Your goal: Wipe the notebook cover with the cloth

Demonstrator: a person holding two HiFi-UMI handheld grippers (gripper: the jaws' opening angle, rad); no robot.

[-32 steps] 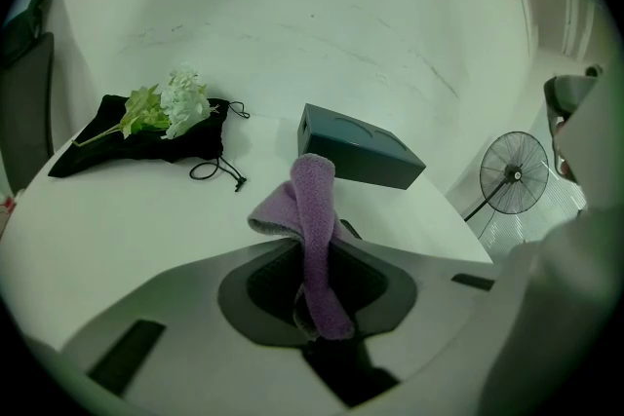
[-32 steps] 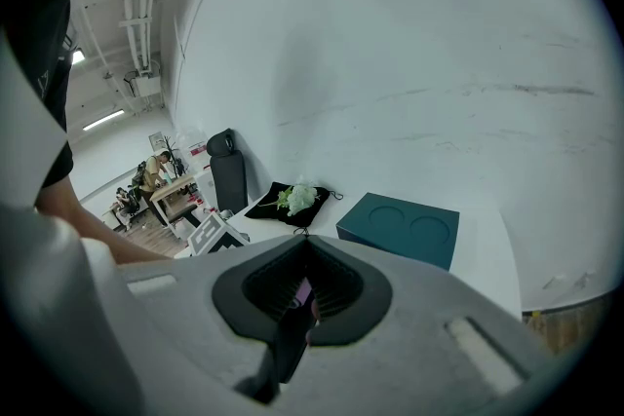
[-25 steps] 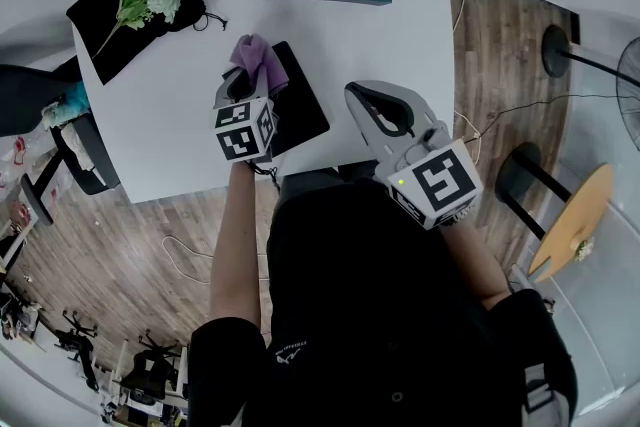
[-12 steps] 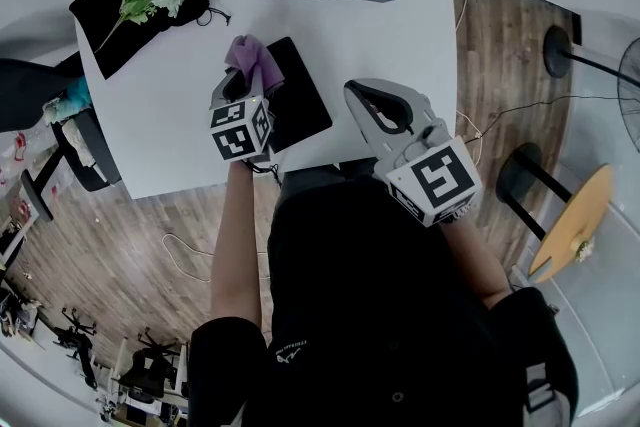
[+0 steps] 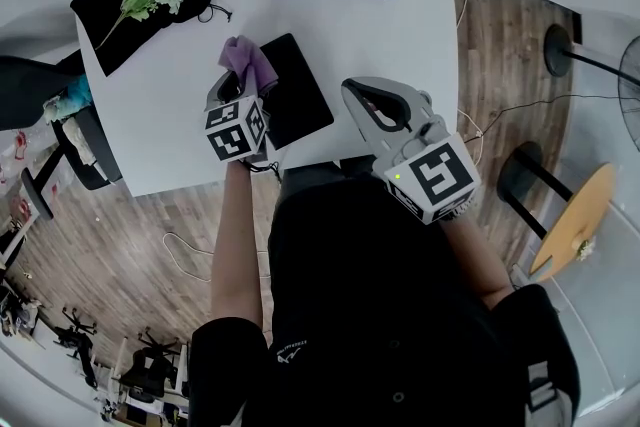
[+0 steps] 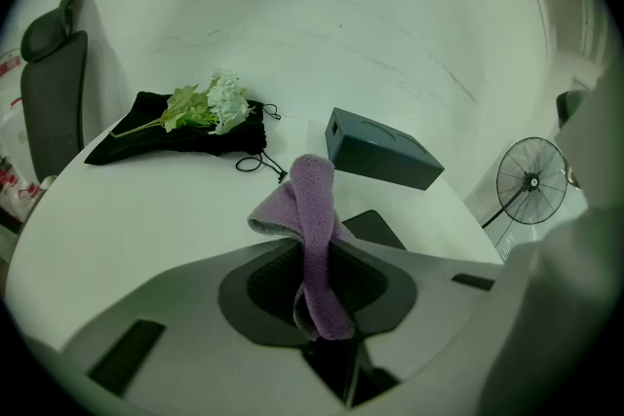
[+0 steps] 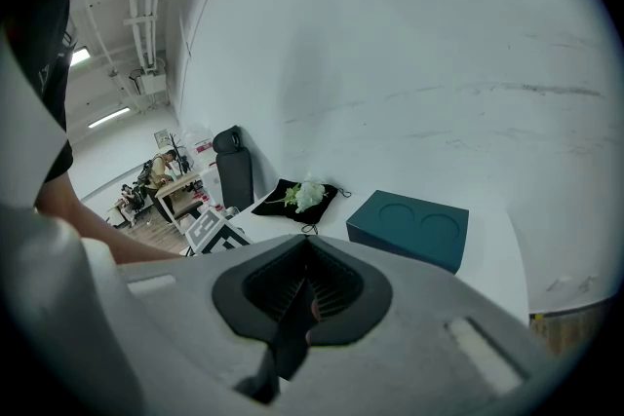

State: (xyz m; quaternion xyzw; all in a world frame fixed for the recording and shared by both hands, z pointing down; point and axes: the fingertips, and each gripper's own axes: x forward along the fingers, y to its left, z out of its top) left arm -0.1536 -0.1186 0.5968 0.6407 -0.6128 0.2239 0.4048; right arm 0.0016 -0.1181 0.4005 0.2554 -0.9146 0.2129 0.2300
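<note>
The notebook (image 5: 293,91) lies near the tabletop's (image 5: 160,120) near edge. The left gripper's (image 5: 238,83) fingers (image 6: 166,307) pinch the purple cloth (image 5: 248,60) at the notebook's left edge. The right gripper's (image 5: 372,107) fingers are pressed together, empty.

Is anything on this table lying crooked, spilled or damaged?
Only the black notebook lies askew, turned at an angle to the white table's edges. The purple cloth is gripped in the left gripper; nothing looks spilled or damaged.
</note>
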